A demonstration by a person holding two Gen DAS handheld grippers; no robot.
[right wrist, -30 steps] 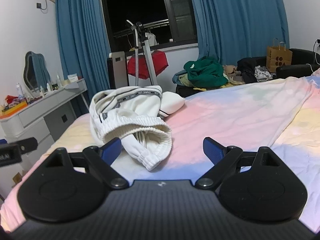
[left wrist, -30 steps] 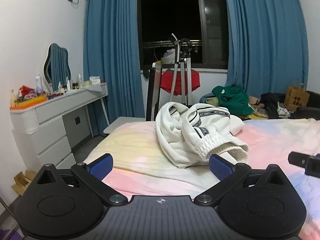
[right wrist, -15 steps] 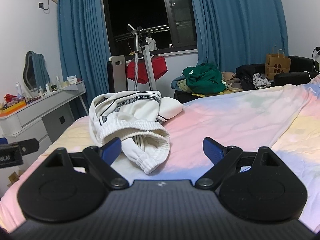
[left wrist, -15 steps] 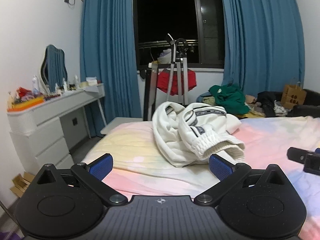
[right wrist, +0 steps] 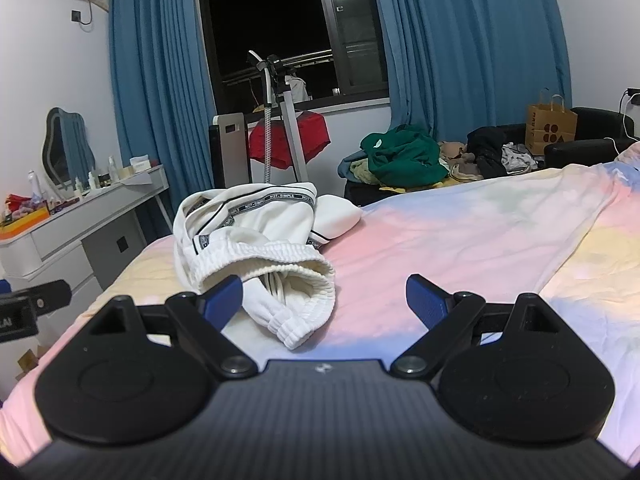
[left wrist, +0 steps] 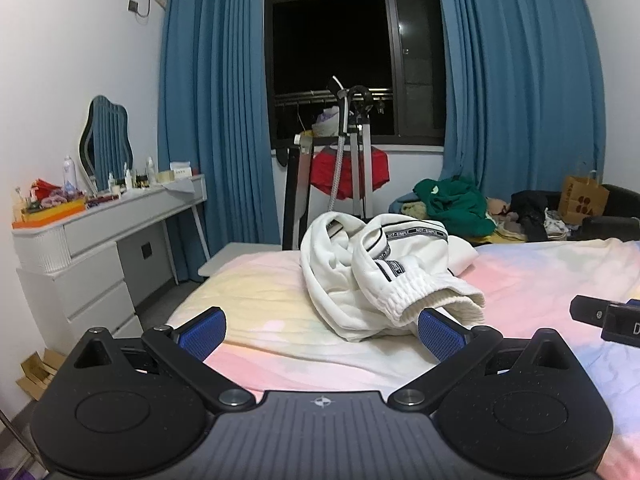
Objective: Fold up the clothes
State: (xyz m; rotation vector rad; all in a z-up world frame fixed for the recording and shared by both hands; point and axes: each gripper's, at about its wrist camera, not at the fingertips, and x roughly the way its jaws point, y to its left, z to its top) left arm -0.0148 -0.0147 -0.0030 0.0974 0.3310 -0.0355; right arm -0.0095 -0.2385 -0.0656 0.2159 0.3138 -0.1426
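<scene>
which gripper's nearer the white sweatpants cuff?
Right, by a little. Right gripper has the white sweatpants cuff between its open fingers; left gripper sits just short, cuff by its right finger.

This is a bedroom in a home. There is a bed [left wrist: 280, 292] with a pastel sheet, blue curtains [left wrist: 216, 92], and a dressing table with a mirror [left wrist: 106, 148].

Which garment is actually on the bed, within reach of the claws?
The crumpled white sweatpants: they alone lie on the pastel sheet. The green sweatshirt lies in a pile beyond the bed; the red garment hangs under the window.
</scene>
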